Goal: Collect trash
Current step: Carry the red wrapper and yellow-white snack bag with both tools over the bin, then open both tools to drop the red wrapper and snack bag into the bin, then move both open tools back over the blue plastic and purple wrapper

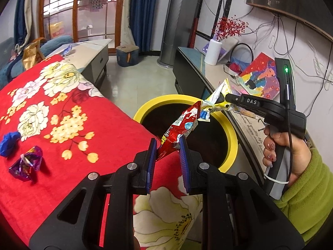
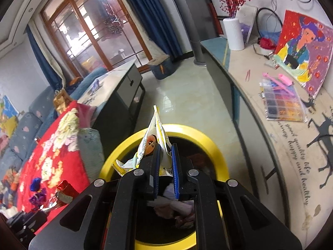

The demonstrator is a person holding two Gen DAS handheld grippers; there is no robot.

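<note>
Left gripper [image 1: 167, 145]: pinched on the lower end of a red snack wrapper [image 1: 179, 128]; the wrapper is held slanting up toward 1 o'clock, its top reaching over the yellow-rimmed bin [image 1: 145, 108], presumably so that it falls inside once released.

Right gripper [image 2: 165, 152]: pressed together on a yellow-and-white wrapper [image 2: 154, 133], which stands up from the blue pads toward 12 o'clock, directly above the bin's mouth [image 2: 212, 145]; the position is judged ready for a drop.

Contact between wrappers: in the left wrist view the two appear to meet or overlap near the bin's 1 o'clock rim; whether they touch cannot be told.

Bin contents: pale crumpled litter is glimpsed below the right gripper's fingers.

Trash left: a purple foil wrapper [image 1: 26, 163] and a blue crumpled scrap [image 1: 9, 140] are seen at 9 o'clock on the red floral blanket [image 1: 62, 125], well apart from the bin.

Surroundings: a low cabinet [image 2: 270, 145] with a painting [image 2: 301, 48] and white vase [image 2: 233, 33] lies at 2 o'clock.

Obstruction: nothing is seen between either wrapper and the bin opening; the blanket edge lies just beside the rim at 9 o'clock.
</note>
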